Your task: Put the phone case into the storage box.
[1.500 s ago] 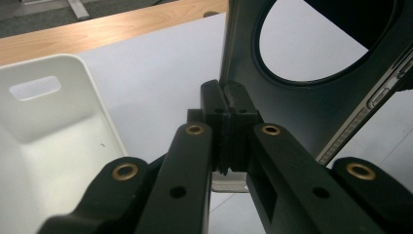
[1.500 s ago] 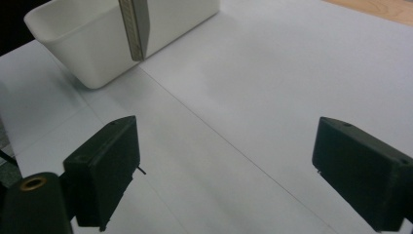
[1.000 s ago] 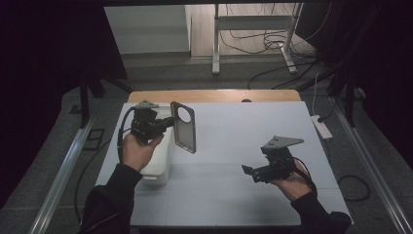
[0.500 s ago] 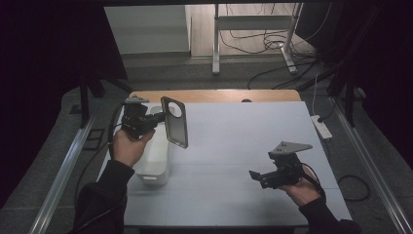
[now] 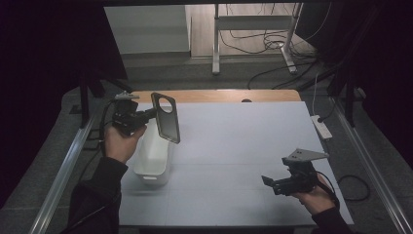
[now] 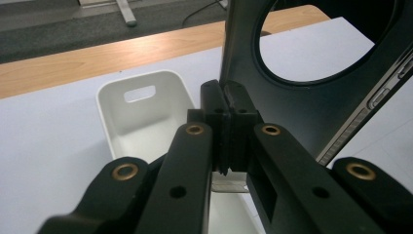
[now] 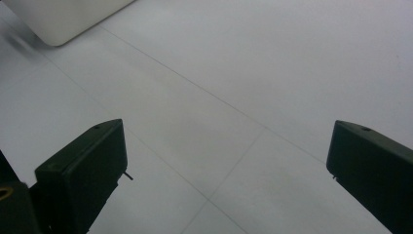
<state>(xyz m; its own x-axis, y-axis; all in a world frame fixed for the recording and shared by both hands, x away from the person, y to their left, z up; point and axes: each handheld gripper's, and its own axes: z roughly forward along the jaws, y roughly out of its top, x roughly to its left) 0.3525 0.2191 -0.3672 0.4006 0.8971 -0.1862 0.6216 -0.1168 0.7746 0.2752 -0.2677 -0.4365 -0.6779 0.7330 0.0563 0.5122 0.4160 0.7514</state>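
**Phone case held over the bin, the other hand waiting**

Our left gripper (image 5: 146,115) is clenched on the edge of a dark, flat phone case with a large round camera cut-out (image 5: 165,117), and we hold it upright in the air above the far end of the white rectangular plastic bin (image 5: 152,158). Gripping it by one thin edge leaves the rest of the case free, so in our judgement it hangs there ready to go down into the bin. Our right gripper (image 5: 269,182) rests low over the pale grey table (image 5: 243,146), well apart from the bin, with its jaws spread wide and nothing between them

The left gripper view gives us what the high view cannot: the two black pads pinched flat against the case (image 6: 311,97), the side buttons on its rim, and the empty inside of the bin (image 6: 141,117) with its handle slot. The right gripper view confirms the wide gap, bare table beneath, and a corner of the bin (image 7: 63,19)
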